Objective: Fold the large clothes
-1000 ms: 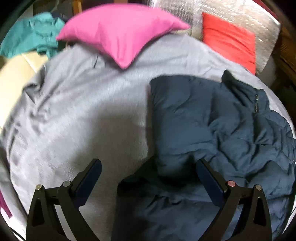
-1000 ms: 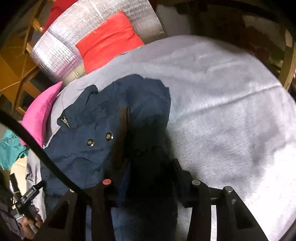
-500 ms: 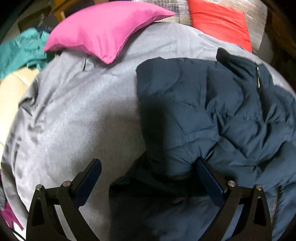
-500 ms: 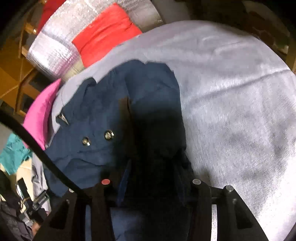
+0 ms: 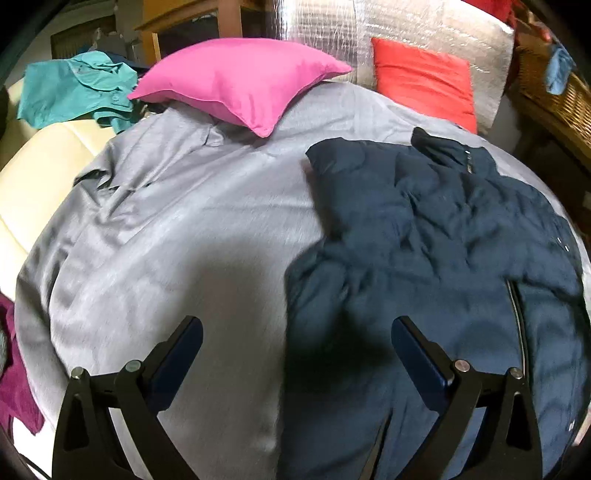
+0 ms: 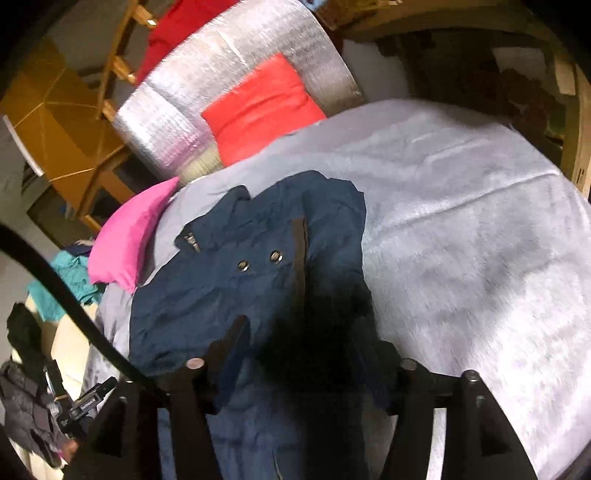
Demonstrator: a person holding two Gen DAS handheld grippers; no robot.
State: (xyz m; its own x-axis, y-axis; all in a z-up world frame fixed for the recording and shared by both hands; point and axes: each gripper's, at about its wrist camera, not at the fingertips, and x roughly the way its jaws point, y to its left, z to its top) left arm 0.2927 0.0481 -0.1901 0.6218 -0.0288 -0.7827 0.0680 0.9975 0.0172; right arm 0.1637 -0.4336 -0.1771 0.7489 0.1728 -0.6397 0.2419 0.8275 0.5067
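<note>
A navy padded jacket (image 5: 436,236) lies crumpled on the grey bed sheet (image 5: 177,229), its collar toward the pillows and a zipper line on its right. My left gripper (image 5: 295,343) is open and empty, above the jacket's left edge. In the right wrist view the same jacket (image 6: 229,291), with two metal snaps, lies under my right gripper (image 6: 299,354). The right jaws stand apart with dark jacket fabric bunched between them; the fingertips are blurred and I cannot tell whether they grip it.
A pink pillow (image 5: 240,81) and a red pillow (image 5: 424,81) lie at the head of the bed against silver padding (image 5: 406,26). Teal clothing (image 5: 74,88) lies on a cream surface at far left. A wicker basket (image 5: 554,88) stands at right.
My left gripper has pulled back and up off the jacket, which now lies flatter on the sheet. The right gripper has lifted a little, with dark fabric still between its jaws.
</note>
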